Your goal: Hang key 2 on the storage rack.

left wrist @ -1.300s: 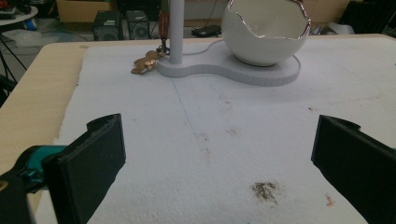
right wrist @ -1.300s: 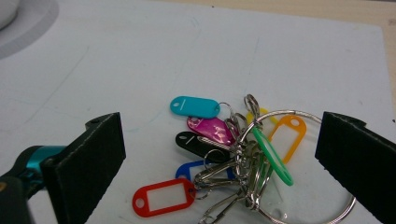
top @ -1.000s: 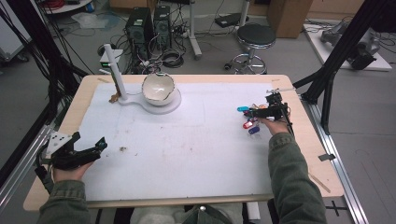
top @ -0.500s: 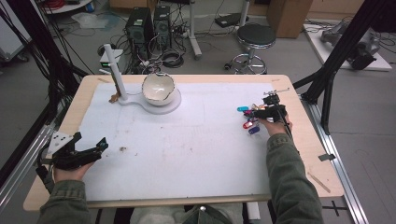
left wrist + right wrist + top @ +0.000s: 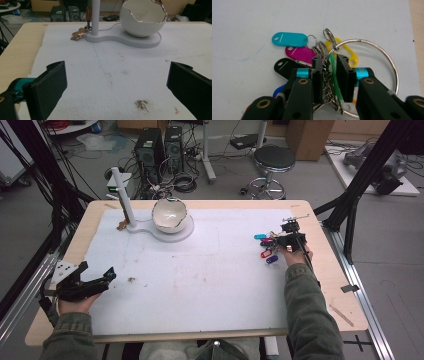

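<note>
Since the earlier frame the right gripper has barely shifted, jaws pinching the key ring near the white mat's right edge. Five coloured tags are countable there. The left gripper rests spread wide.

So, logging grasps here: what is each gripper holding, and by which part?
The right gripper pinches the key-tag bunch at its cluster of small rings, beside the large ring. The left gripper is open, holding nothing.

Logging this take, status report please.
Right tongs shut on key ring with coloured tags. Left tongs open, empty above the mat. Nothing in the way.
</note>
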The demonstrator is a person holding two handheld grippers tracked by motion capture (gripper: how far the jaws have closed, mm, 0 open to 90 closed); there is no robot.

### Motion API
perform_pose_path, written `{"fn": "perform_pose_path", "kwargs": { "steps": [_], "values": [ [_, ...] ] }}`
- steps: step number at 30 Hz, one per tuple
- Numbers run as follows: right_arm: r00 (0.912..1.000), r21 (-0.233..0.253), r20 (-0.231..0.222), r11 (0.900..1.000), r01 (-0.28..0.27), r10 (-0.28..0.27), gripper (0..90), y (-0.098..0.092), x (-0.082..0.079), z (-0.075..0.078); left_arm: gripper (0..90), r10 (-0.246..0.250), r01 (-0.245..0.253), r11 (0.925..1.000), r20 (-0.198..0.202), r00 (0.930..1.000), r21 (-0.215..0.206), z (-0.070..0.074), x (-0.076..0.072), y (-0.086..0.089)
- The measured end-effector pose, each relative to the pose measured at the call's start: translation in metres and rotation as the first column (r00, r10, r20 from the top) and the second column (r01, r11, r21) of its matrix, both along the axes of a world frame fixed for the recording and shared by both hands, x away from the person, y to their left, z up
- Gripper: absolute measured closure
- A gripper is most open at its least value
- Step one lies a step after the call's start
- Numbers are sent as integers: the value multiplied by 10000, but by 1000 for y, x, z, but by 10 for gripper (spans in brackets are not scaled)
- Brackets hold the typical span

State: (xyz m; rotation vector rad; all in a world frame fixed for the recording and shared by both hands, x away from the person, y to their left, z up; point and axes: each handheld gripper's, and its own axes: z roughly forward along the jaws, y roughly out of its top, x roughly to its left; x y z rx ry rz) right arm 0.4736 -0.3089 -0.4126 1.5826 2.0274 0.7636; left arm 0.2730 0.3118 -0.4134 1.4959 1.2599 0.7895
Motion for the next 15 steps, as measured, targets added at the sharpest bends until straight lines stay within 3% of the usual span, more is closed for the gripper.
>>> {"fn": "perform_pose_path", "kwargs": {
  "steps": [1,2,3,7,15],
  "values": [
    [9997,121,214,9999,89,-92,877,-1,-1,5,34,-1,1,10000,19,10000,12,0,0,0],
    [10000,660,75,9978,1,-6,877,-5,-1,7,34,-10,10,10000,24,10000,5,0,0,0],
    [10000,710,-37,9975,-28,31,878,-5,-1,8,34,-6,6,10000,19,10000,-16,0,0,0],
    [9989,608,-455,9981,-30,58,880,-6,-1,5,34,-2,2,10000,32,10000,-11,0,0,0],
    [9990,462,-334,9985,-294,310,880,-2,-4,9,34,7,-7,10000,57,10000,-27,0,0,0]
  ]
}}
